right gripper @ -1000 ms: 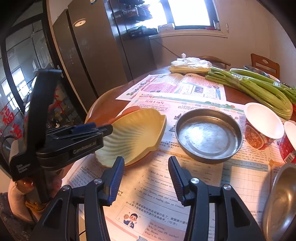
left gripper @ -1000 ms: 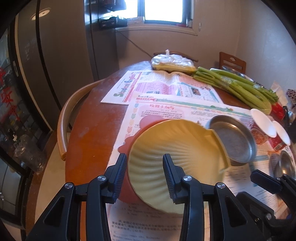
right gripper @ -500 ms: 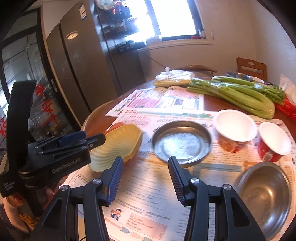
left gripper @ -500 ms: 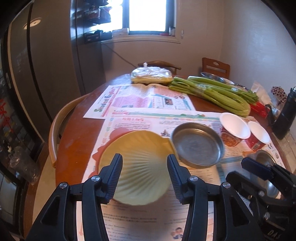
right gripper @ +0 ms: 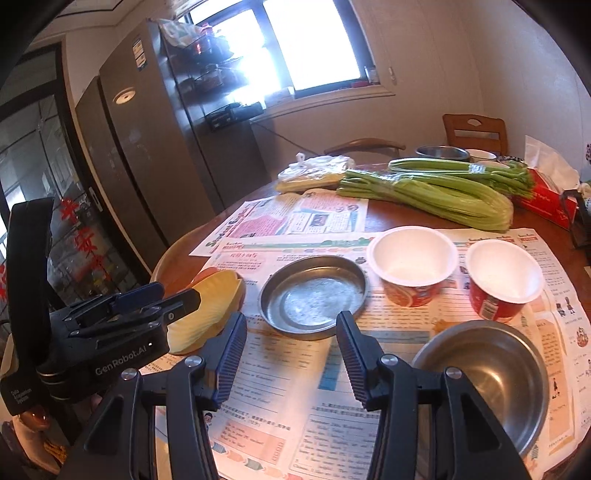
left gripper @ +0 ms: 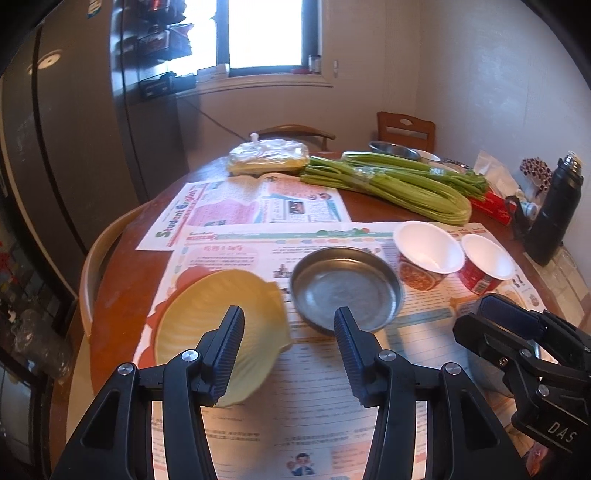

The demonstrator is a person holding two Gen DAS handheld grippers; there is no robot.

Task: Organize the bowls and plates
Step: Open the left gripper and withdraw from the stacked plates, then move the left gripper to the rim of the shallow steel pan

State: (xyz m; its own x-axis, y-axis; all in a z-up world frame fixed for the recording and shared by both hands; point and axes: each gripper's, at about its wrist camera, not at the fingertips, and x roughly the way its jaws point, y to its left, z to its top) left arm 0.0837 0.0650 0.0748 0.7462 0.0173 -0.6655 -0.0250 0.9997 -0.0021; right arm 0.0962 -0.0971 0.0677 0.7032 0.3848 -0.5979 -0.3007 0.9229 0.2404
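Both grippers hang above the near edge of the table, pointing down at the spread newspapers (right gripper: 280, 373). The left gripper (left gripper: 288, 350) has its jaws parted with nothing between them, only paper and plate rim showing through the gap. The right gripper (right gripper: 291, 354) looks much the same: jaws apart with a clear gap, nothing gripped, just printed paper behind them.

Nearest on the right is a steel bowl (right gripper: 491, 373), sitting empty on the newspaper just right of the right gripper's fingers. On the near left is the yellow shell-shaped plate (left gripper: 207, 317), lying on the paper with something orange-red peeking out from under its far edge; can't tell what that is. From the right wrist view the left gripper's body partly covers that plate.

A bit further in, middle of the table, there's a shallow steel dish (left gripper: 345, 290), just right of the shell plate and apart from it. To its right sit two paper cups in a row, the bigger one (left gripper: 428, 254) next to the dish and the smaller red one (left gripper: 485, 262) beside that, both empty and upright.

Further back lies a big bundle of celery (left gripper: 399, 184), with a plastic-wrapped pack (left gripper: 267, 157) to its left. A black flask (left gripper: 554, 210) stands on the far right. Behind everything there are wooden chairs (left gripper: 406, 129) and a bright window (left gripper: 273, 33).
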